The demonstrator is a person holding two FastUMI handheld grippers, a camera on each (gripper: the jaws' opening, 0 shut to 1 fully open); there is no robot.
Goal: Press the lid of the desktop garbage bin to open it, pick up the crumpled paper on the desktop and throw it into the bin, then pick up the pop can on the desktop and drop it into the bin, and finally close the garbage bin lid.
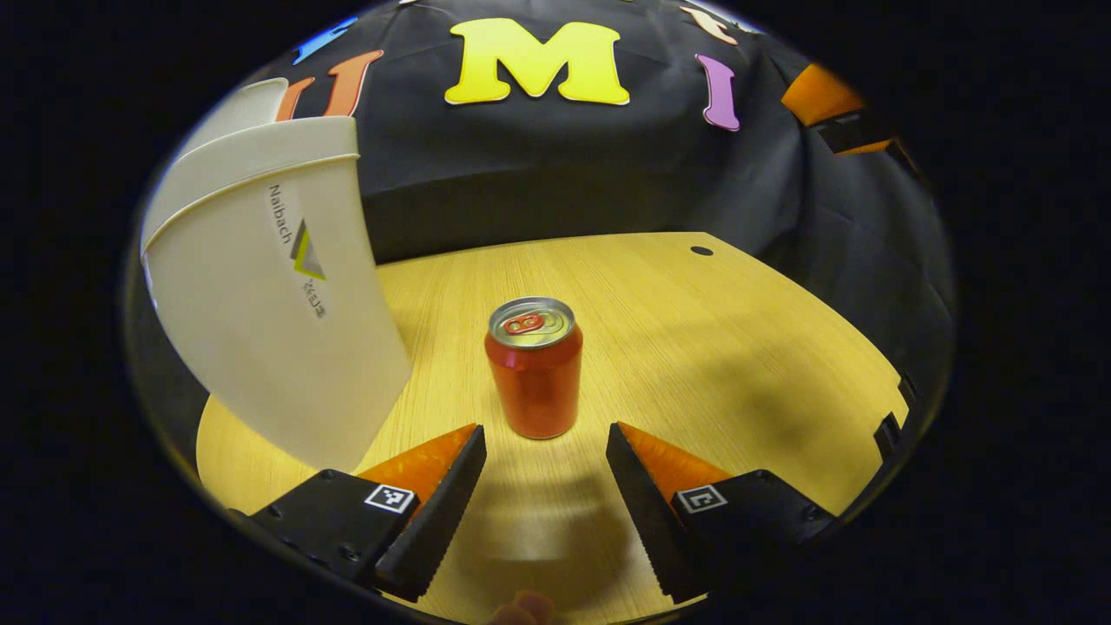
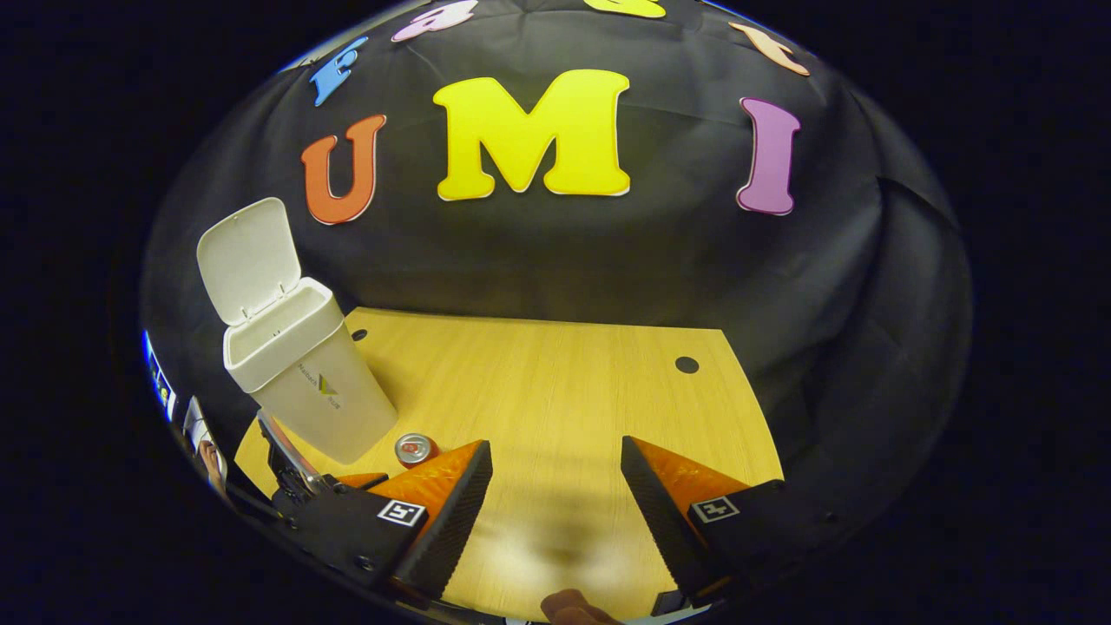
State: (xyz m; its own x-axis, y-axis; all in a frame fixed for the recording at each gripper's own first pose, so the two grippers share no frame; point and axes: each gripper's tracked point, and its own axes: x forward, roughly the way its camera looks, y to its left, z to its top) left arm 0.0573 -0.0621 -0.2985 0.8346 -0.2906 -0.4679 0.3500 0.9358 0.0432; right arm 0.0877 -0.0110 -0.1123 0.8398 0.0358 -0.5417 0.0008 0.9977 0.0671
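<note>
A red pop can [image 1: 534,369] stands upright on the wooden desk [image 1: 694,347], right in front of my left gripper [image 1: 545,432]. That gripper is open, its tips level with the can's base and one on either side of it, touching nothing. The white bin [image 1: 269,295] rises close on the left. In the right gripper view the bin [image 2: 304,382] stands at the desk's left with its lid [image 2: 250,259] swung up and back, and the can's top [image 2: 415,449] shows beside it. My right gripper [image 2: 555,451] hangs open over bare desk, holding nothing.
The desk [image 2: 564,391] has small dark holes near its far edge [image 1: 701,251] [image 2: 686,365]. Black cloth walls close the back and right. Part of the left gripper [image 2: 299,477] shows low beside the bin in the right gripper view.
</note>
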